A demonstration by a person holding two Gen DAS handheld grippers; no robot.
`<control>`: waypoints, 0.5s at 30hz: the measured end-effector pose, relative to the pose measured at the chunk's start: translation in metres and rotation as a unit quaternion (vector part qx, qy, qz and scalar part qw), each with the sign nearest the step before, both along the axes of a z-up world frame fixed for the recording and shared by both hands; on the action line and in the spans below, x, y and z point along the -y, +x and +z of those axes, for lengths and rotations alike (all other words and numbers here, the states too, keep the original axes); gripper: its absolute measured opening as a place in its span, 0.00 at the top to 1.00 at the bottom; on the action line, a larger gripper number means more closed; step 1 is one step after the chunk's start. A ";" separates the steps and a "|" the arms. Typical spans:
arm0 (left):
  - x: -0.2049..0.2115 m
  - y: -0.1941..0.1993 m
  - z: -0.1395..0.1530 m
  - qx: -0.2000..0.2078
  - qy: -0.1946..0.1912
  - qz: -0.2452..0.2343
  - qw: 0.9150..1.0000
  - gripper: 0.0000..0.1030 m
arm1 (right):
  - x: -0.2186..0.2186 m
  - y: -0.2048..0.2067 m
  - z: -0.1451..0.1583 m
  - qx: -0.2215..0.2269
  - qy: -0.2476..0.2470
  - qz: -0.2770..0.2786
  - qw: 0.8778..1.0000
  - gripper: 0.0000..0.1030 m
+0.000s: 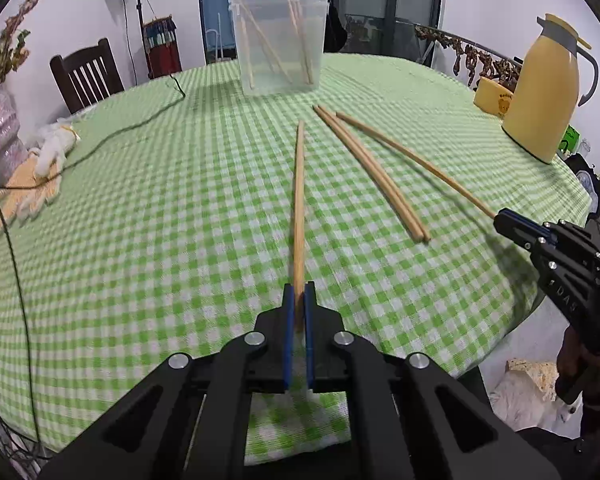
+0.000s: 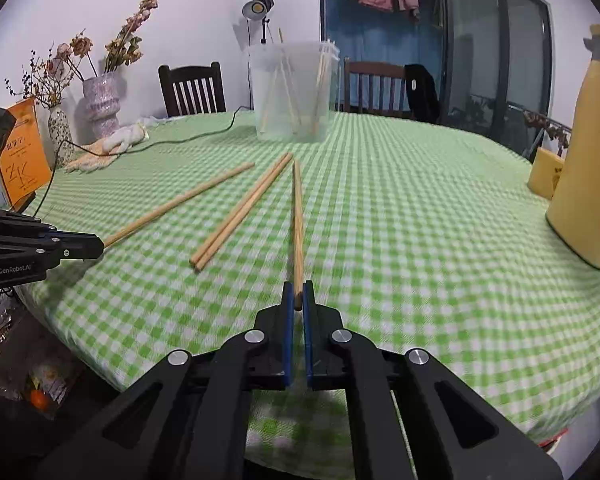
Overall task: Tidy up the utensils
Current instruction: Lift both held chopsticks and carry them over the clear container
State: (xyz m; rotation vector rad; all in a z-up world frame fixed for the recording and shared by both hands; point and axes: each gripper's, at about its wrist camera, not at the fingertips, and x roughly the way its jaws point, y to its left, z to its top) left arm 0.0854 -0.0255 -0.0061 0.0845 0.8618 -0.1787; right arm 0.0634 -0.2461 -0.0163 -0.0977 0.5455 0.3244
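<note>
1. Two grippers each clamp one chopstick by its near end: left gripper (image 1: pixel 299 300) on the left chopstick (image 1: pixel 299 200), right gripper (image 2: pixel 298 298) on the right chopstick (image 2: pixel 297 216).
2. Both sticks point toward the clear tub (image 1: pixel 278 40), probably for dropping in.
3. One pair (image 1: pixel 370 172) lies between them on the tablecloth (image 1: pixel 160 200).

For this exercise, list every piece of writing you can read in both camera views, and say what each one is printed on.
"GenRobot.AI": on the left gripper body.
"DAS": on the right gripper body, partly cut off.
Orange sign: large handwritten marks, small print; unreadable.
Yellow box: dark lettering, too blurred.
Green packet: logo, unreadable.
</note>
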 end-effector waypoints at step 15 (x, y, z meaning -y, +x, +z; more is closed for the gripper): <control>-0.027 -0.003 0.087 0.083 -0.015 0.003 0.996 0.98 | 0.014 0.001 0.071 0.093 0.011 0.002 0.996 0.96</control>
